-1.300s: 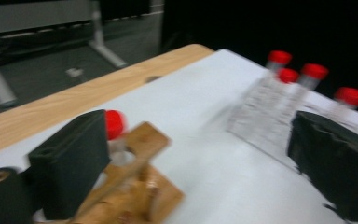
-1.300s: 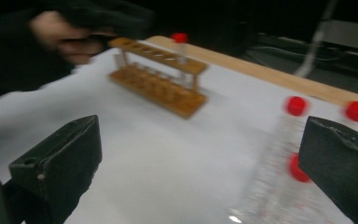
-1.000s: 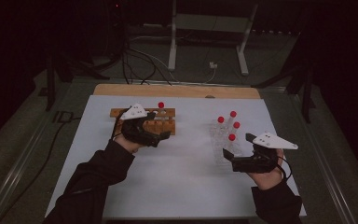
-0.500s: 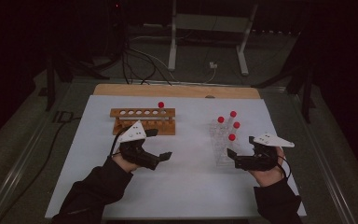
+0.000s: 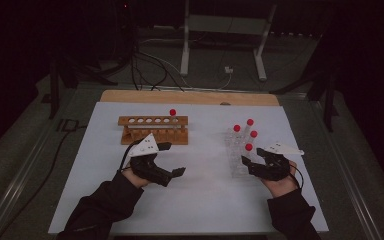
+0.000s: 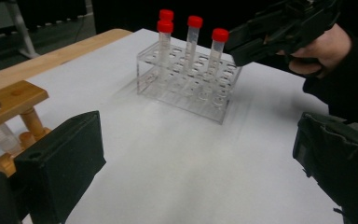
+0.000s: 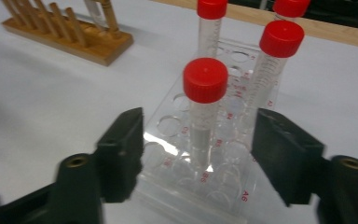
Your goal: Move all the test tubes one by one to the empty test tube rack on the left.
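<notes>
A clear plastic rack (image 5: 236, 159) at the right of the white mat holds several red-capped tubes. My right gripper (image 5: 250, 161) is at its near end. In the right gripper view its jaws (image 7: 200, 128) stand on either side of the nearest tube (image 7: 205, 93). They have just been closing, and the pads are still apart from the tube. A wooden rack (image 5: 153, 129) at centre left carries one red-capped tube (image 5: 172, 113). My left gripper (image 5: 172, 159) hovers in front of it, wide open with nothing between its jaws (image 6: 200, 168).
The white mat (image 5: 200, 200) covers most of the table, with a wooden board edge (image 5: 190, 96) at the back. In the left gripper view the clear rack (image 6: 186, 88) and the other hand's gripper (image 6: 279, 28) stand farther off. Cables and a metal stand lie beyond the table.
My left gripper has drawn back from the wooden rack toward the near side of the mat. The right gripper has settled lower at the clear rack's near end.
</notes>
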The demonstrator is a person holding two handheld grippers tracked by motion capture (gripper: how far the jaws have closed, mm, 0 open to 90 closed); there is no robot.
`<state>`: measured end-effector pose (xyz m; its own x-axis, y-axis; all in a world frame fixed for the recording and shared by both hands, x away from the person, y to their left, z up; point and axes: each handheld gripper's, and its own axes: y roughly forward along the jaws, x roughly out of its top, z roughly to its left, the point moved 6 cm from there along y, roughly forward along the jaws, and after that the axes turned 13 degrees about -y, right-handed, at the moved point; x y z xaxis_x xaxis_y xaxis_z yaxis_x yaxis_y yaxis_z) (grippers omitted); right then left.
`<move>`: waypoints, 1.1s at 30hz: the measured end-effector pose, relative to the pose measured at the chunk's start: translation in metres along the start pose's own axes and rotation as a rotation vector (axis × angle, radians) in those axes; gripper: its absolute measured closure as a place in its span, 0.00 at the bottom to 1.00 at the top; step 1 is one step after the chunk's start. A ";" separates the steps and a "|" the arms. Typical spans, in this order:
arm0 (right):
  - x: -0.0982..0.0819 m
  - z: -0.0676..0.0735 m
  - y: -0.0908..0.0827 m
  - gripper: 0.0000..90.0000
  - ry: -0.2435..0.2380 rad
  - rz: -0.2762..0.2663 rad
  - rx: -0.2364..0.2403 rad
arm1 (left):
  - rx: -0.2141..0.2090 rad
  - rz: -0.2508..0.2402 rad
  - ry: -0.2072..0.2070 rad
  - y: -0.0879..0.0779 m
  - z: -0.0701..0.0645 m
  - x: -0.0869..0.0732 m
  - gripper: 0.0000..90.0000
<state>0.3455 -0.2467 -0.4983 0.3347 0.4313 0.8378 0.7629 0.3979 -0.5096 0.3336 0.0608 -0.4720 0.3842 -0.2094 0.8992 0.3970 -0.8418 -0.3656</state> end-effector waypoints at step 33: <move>-0.002 0.000 0.017 0.84 -0.043 0.055 -0.026 | -0.010 -0.008 -0.007 -0.002 0.000 0.001 0.03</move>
<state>0.3582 -0.2403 -0.5085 0.3527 0.4864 0.7994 0.7587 0.3514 -0.5485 0.3332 0.0617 -0.4701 0.3865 -0.1995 0.9005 0.3915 -0.8485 -0.3560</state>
